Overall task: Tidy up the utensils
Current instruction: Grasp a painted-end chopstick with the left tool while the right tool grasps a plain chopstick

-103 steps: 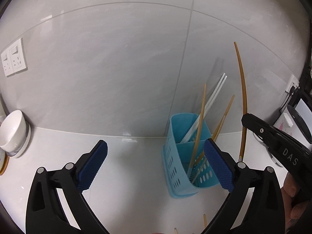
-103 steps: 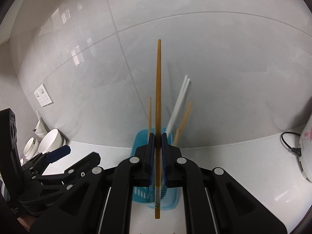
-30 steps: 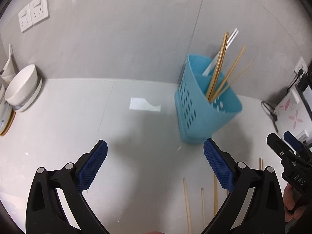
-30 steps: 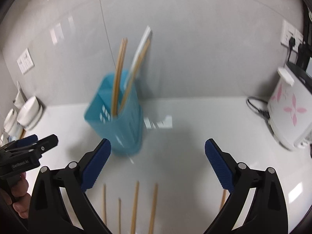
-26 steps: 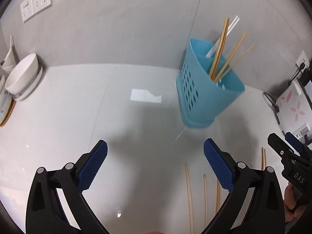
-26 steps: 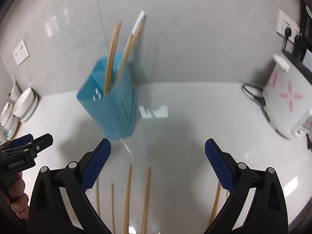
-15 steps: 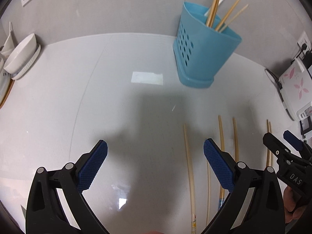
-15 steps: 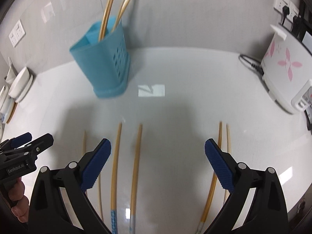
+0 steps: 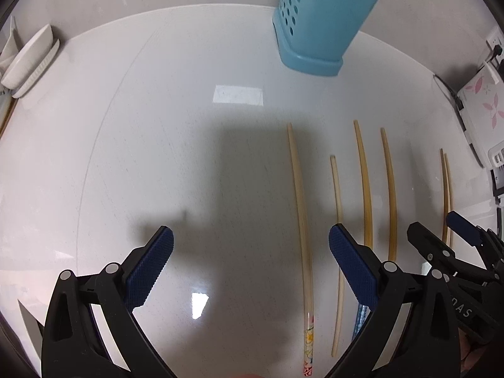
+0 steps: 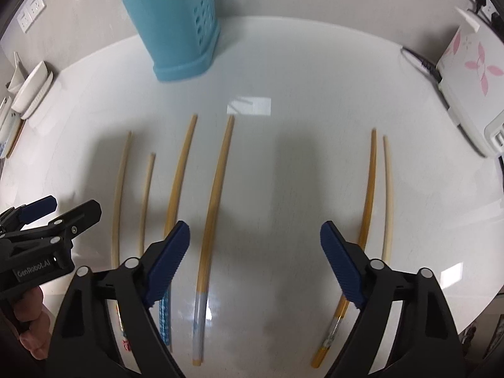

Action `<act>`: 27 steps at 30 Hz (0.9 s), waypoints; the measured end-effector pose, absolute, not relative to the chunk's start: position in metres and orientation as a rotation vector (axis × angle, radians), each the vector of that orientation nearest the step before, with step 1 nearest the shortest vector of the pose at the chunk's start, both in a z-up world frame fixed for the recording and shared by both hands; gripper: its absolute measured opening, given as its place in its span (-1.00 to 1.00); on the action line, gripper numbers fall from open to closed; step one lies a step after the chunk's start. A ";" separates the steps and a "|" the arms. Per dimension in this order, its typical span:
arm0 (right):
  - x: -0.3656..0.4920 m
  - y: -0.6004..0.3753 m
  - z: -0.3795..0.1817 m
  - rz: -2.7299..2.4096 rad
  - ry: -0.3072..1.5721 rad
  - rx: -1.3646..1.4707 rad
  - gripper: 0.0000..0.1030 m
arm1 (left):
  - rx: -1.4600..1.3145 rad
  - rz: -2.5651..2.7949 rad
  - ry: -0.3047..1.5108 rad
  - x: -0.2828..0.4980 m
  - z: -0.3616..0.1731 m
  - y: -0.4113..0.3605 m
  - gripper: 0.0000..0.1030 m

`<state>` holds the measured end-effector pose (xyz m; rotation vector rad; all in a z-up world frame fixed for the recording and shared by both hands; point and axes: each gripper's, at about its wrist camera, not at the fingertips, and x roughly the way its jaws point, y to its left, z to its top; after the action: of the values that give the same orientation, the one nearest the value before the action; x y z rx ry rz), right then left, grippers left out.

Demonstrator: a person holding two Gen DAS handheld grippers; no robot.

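Tabletop white, fills both views. Blue holder upper left of right view, few chopsticks already standing in it; I judge task partly done. Six loose chopsticks left flat: four left of centre, pair at right. White appliance right edge, bowls left edge, neither in my way. My right claw wide, empty. My left claw wide, empty.

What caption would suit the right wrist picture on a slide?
Open right tool hovers above six chopsticks laid out on a white counter, blue utensil holder behind.
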<state>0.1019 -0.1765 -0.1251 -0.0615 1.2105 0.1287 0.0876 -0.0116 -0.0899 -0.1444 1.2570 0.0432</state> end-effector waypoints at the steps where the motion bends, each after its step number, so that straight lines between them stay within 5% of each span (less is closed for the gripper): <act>1: 0.100 -0.176 -0.128 0.130 1.225 -0.065 0.51 | -0.143 0.045 1.265 0.086 -0.093 -0.013 0.88; 18: 0.092 -0.163 -0.145 0.150 1.311 -0.102 0.10 | -0.092 0.055 1.328 0.087 -0.111 -0.025 0.86; 27: 0.090 -0.150 -0.149 0.146 1.352 -0.115 -0.35 | -0.037 0.058 1.342 0.091 -0.109 -0.026 0.43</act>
<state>0.0899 -0.1498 -0.1494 -0.1146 1.3516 0.1459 0.0906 -0.0258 -0.1089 -0.0368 1.3418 0.0583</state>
